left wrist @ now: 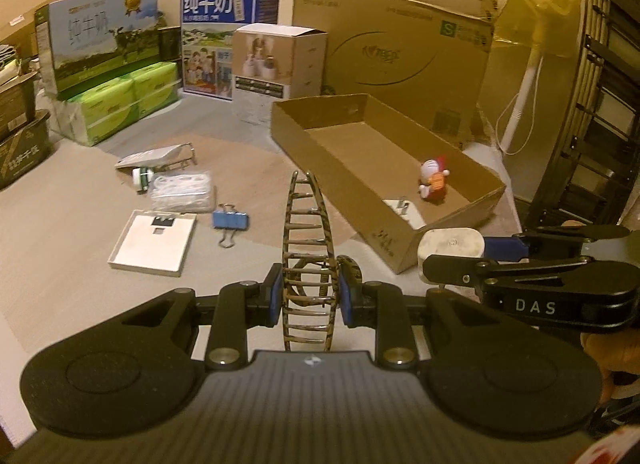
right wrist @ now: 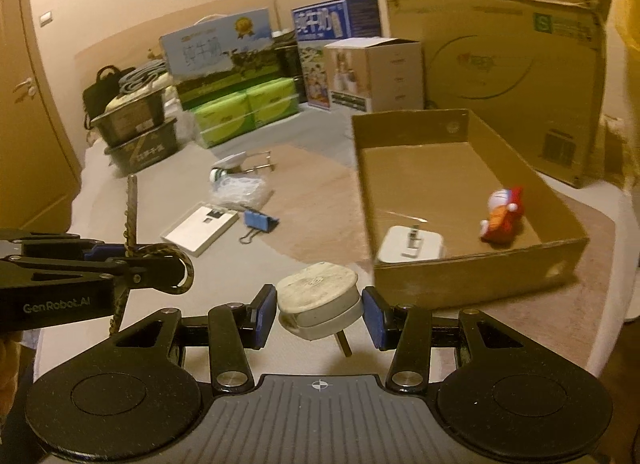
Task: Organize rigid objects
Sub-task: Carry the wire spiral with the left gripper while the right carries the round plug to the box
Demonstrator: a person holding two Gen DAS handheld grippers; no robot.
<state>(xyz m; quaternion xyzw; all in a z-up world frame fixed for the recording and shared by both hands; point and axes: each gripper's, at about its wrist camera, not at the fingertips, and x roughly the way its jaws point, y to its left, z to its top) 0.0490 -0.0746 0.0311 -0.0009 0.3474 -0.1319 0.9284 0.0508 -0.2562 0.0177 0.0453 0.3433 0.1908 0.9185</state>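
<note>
Left wrist view: biggest task item is the open cardboard tray [left wrist: 404, 252] on the floor, w/ 2 things already in it, 1 white charger block [right wrist: 412, 244] and 1 small toy figure [left wrist: 434, 180]. So sorting is partly done, I'd judge under halfway. Both grippers carry cargo near the tray's front corner: left gripper [left wrist: 310, 296] has its jaws clamped on 1 tortoiseshell hair claw [left wrist: 306, 248]; right gripper [right wrist: 319, 314] has its jaws closed on 1 round white plug-like adapter [right wrist: 318, 296], prong poking down. Neither is over the tray yet. Left on the floor: 1 flat white box [left wrist: 154, 242], 1 clear plastic bag of white bits [left wrist: 182, 192], 1 blue binder clip [left wrist: 231, 221], 1 white clip-like piece w/ metal arms [left wrist: 158, 157], 1 small white-and-green bottle [left wrist: 143, 178]. That's 5 loose, 2 in hand, 2 stowed.
</note>
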